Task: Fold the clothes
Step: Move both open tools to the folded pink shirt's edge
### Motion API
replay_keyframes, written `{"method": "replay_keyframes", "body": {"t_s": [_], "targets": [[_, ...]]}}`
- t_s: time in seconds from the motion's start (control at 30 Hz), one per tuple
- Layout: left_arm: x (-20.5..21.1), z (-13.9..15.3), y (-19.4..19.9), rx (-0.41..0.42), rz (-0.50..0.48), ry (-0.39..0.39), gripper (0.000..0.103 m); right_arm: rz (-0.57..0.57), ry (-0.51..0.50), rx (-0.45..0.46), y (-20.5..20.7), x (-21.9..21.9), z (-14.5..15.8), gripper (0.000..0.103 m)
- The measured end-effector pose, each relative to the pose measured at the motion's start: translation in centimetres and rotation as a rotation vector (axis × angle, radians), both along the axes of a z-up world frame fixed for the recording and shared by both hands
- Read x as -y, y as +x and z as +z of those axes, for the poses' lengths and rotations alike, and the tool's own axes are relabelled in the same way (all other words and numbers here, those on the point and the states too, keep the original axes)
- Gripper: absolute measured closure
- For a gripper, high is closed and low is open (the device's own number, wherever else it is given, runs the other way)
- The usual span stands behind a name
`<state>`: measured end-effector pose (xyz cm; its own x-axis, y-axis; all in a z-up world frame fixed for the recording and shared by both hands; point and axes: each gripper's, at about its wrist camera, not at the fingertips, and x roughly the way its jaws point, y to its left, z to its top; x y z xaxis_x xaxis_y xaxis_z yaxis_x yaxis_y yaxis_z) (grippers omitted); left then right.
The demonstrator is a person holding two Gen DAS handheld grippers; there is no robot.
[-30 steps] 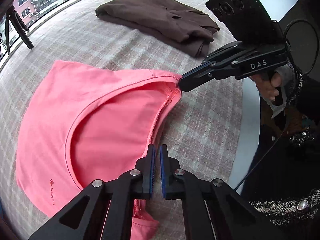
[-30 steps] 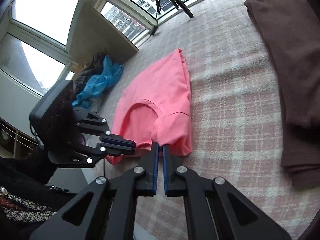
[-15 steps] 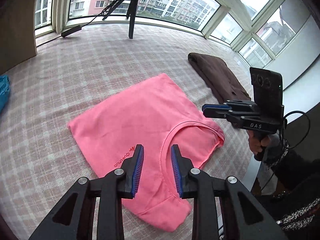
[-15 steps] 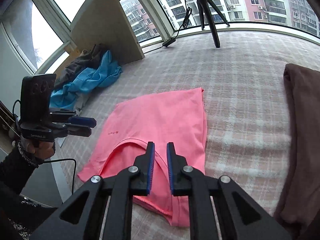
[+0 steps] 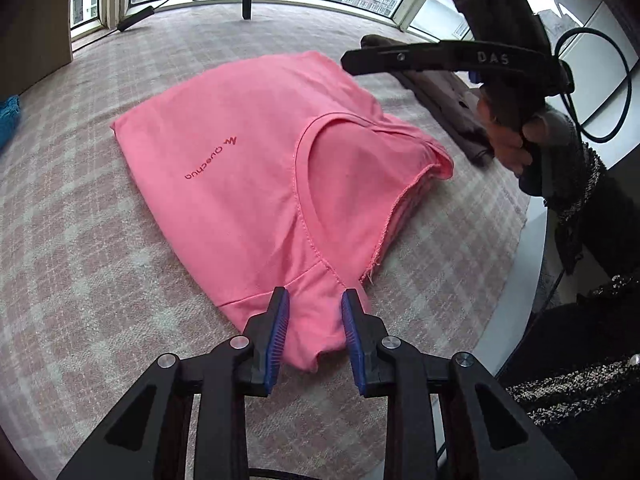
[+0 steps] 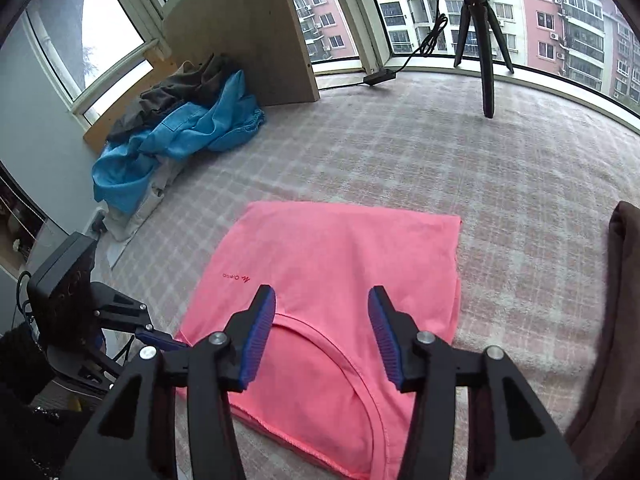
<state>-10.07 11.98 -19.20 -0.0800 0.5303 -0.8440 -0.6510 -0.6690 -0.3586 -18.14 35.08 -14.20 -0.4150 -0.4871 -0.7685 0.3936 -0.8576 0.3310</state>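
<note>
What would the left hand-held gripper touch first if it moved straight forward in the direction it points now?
Most likely the pink shirt: the open left hand-held gripper already frames its near shoulder strap and points along the cloth. Its height above the fabric is unclear.

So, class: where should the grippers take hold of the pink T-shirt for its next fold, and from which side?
Probably the two shoulder corners beside the neckline of the pink T-shirt, approached from the near edge. It lies flat with the collar facing the open left gripper, whose fingers already straddle one corner.

Your shirt (image 5: pixel 256 152) is coral pink with dark red lettering — the cover (image 5: pixel 80 280) under it pink-and-grey plaid — your tongs' pads (image 6: pixel 260 336) blue.
</note>
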Motion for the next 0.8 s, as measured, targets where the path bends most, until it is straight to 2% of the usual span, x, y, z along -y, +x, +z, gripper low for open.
{"method": "replay_keyframes", "body": {"t_s": [0.03,0.1,0.17,0.2,0.27,0.33,0.37,0.43,0.47,0.5,0.57,0.63,0.67,0.73,0.8], "targets": [[0.5,0.2,-0.2,0.013,0.019,-0.003,0.078,0.006,0.018,0.012,-0.3,0.9,-0.7,0.055],[1.5,1.6,-0.7,-0.001,0.048,0.020,0.078,0.072,0.055,0.093,-0.2,3.0,-2.6,0.055],[1.7,3.1,-1.8,-0.058,0.075,0.033,0.076,0.151,0.138,0.068,1.2,4.5,-2.6,0.055],[1.5,3.7,-2.7,-0.091,0.088,0.035,0.076,0.164,0.138,0.048,1.6,4.5,-2.0,0.055],[1.0,4.7,-4.5,-0.159,0.116,0.039,0.072,0.137,0.046,0.029,1.4,3.2,-0.4,0.055],[-0.5,4.7,-6.8,-0.158,0.136,0.072,0.072,0.043,-0.037,0.010,-0.2,1.2,0.8,0.056],[-1.3,4.6,-8.0,-0.151,0.144,0.099,0.072,-0.001,-0.040,-0.007,-1.1,0.5,1.1,0.056],[-3.1,4.1,-9.9,-0.151,0.137,0.129,0.072,-0.039,-0.036,-0.039,-2.9,-0.1,1.2,0.063],[-4.0,3.8,-10.8,-0.155,0.141,0.119,0.072,-0.048,-0.031,-0.042,-3.8,-0.2,1.0,0.071],[-4.9,3.2,-11.7,-0.142,0.141,0.115,0.072,-0.053,-0.023,-0.029,-4.7,-0.3,0.4,0.074],[-5.7,1.7,-13.2,-0.108,0.153,0.111,0.072,-0.064,0.006,0.013,-6.3,-0.6,-1.3,0.087],[-5.9,0.0,-13.8,-0.082,0.162,0.056,0.072,-0.070,0.071,0.076,-7.3,-0.9,-3.4,0.087],[-5.8,-0.6,-13.8,-0.071,0.154,0.035,0.073,-0.063,0.093,0.085,-7.4,-1.1,-3.8,0.093],[-4.5,0.1,-13.3,-0.074,0.183,0.039,0.075,-0.061,0.093,0.066,-7.1,-2.0,-3.3,0.093],[-2.1,1.3,-12.7,-0.088,0.258,0.040,0.074,-0.088,0.059,0.039,-6.5,-3.5,-2.1,0.088]]}}
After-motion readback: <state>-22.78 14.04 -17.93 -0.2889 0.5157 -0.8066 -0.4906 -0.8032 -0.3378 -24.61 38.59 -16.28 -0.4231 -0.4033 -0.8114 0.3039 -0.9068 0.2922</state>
